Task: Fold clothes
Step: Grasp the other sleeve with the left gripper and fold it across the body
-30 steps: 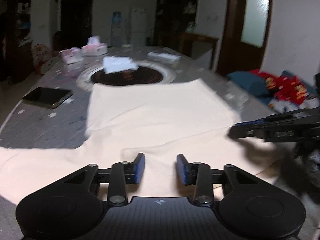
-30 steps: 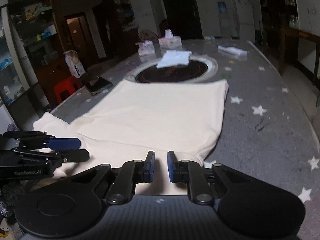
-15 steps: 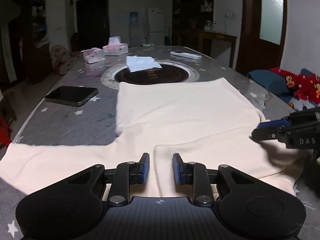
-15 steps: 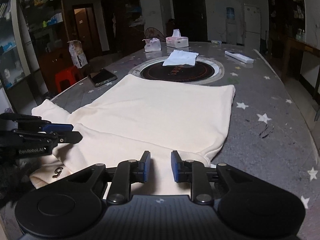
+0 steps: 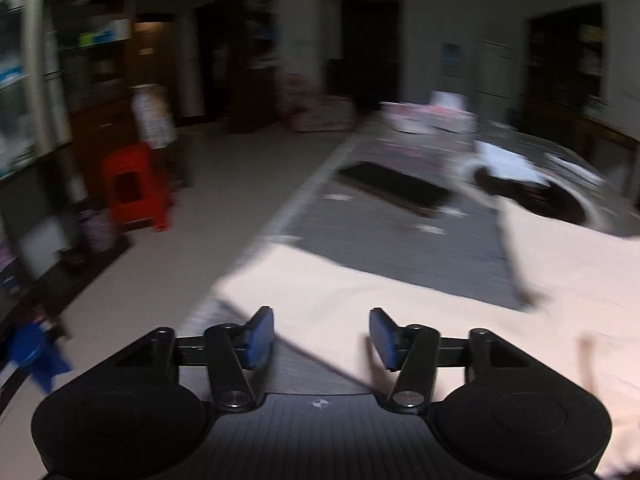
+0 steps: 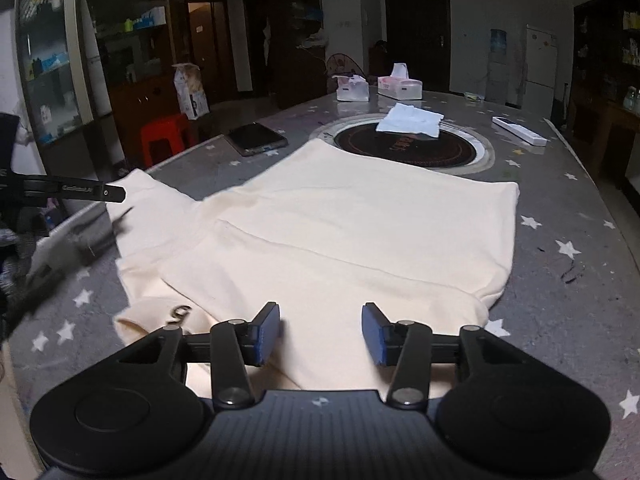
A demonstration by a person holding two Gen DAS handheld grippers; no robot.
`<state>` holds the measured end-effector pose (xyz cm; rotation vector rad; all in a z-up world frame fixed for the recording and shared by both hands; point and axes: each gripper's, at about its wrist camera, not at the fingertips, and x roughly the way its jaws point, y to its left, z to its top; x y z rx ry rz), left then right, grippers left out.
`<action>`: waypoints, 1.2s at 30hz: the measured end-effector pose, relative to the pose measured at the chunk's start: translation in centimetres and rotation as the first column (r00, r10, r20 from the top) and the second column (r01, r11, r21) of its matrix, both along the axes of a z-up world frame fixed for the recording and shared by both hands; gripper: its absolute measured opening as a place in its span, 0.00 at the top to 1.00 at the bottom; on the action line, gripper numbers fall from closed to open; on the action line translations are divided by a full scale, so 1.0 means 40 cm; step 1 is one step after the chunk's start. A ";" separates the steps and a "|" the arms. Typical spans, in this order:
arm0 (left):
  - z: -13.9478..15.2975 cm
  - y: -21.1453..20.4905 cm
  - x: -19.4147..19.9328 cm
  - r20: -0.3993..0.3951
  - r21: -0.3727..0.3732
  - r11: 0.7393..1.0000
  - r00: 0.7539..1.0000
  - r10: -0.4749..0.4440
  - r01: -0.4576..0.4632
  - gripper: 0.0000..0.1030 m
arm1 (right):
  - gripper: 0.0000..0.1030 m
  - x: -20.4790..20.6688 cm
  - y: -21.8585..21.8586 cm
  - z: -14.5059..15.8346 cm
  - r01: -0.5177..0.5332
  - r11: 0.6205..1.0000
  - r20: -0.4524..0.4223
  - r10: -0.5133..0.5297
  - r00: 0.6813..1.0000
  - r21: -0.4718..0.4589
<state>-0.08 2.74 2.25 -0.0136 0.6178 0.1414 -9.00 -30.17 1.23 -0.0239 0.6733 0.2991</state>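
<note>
Cream long-sleeved top (image 6: 340,232) spread flat across the star-patterned grey table (image 6: 568,216), right sleeve already folded over the body, left sleeve (image 5: 320,280) stretched out toward 9 o'clock, its cuff near the table edge. Left gripper (image 5: 322,336) wide apart, empty, poised over that sleeve. Right gripper (image 6: 320,330) likewise apart, holding nothing, above the collar end at 6 o'clock.

Risks: pinching one layer only, dragging the body askew; sleeve slipping off the edge at 9 o'clock; hem catching the round black hotplate (image 6: 408,146) at 12 o'clock.

Right view: sharp, whole garment, phone (image 6: 258,138), tissue boxes (image 6: 378,86), remote (image 6: 518,130). Left view: heavily blurred, sleeve only, plus red stool (image 5: 136,188).
</note>
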 end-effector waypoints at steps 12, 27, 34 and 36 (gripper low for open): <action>-0.036 0.118 0.089 -0.051 -0.093 0.989 0.993 0.111 -0.115 0.45 | 0.52 -0.026 0.014 0.027 -0.003 1.000 0.029 0.003 1.000 0.022; 0.058 0.065 0.043 0.058 -0.239 0.971 0.998 -0.002 0.015 0.94 | 0.52 -0.070 -0.016 0.037 0.053 0.996 0.051 -0.057 0.997 0.069; 0.171 -0.079 -0.027 0.178 -0.310 0.907 0.954 -0.240 0.286 0.94 | 0.52 -0.091 -0.039 0.044 0.082 0.992 0.072 -0.089 0.993 0.101; 0.186 -0.131 -0.044 0.193 -0.322 0.876 0.931 -0.310 0.359 0.94 | 0.52 -0.099 -0.049 0.045 0.093 0.990 0.076 -0.102 0.992 0.110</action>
